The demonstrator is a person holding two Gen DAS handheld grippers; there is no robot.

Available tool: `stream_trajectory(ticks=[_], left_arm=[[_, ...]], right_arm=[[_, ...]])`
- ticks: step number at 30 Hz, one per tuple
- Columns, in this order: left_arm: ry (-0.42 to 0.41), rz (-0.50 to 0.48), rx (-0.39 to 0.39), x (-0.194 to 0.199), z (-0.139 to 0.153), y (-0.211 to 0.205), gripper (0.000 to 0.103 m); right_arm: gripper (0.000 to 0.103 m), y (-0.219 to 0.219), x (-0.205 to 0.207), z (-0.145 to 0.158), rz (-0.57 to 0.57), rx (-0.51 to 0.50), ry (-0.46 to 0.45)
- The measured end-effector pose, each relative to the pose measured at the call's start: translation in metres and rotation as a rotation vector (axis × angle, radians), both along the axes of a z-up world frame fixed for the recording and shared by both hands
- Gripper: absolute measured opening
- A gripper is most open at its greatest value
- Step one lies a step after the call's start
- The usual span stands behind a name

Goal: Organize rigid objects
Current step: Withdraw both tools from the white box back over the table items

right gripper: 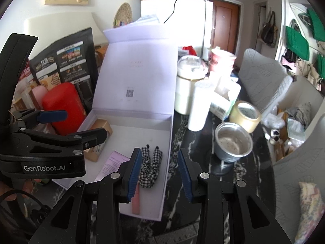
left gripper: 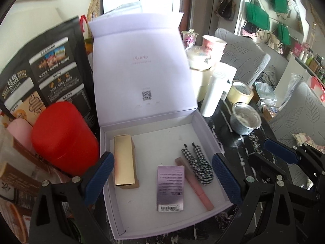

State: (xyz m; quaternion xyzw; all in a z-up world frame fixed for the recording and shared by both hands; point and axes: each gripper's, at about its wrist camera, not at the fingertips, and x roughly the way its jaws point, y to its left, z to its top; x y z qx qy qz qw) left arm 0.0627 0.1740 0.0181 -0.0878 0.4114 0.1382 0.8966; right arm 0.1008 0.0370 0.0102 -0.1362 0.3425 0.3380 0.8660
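Two grippers: both hang above the near edge of the open box, nothing between the pads of either.
Left gripper [left gripper: 162, 170]: jaws spread wide, bridging most of the box's width.
Right gripper [right gripper: 160, 172]: jaws partly apart, empty, over the box's right wall.
White box [left gripper: 205, 130]: open on the dark marble table [right gripper: 195, 140], lid standing upright at the far side.
Between the left jaws: gold carton [left gripper: 124, 160] by the left pad, lilac carton [left gripper: 170, 188] in the middle, pink tube [left gripper: 195, 180] and checked hair tie [left gripper: 198, 164] toward the right pad.
Beyond the right jaws: steel cup [right gripper: 233, 142], tape roll [right gripper: 244, 116], white tumbler [right gripper: 199, 105].
Left of the box: red canister [left gripper: 64, 138].
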Motion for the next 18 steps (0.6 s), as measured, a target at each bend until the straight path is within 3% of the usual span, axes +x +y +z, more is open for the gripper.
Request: stream_trajectory(ticks=[18], left_arm=[[-0.108,-0.093,0.051,-0.044,0.049,-0.060,0.099]], right_arm=[[0.037,-0.065,-0.048,0.051,-0.072,0.041,-0.121]])
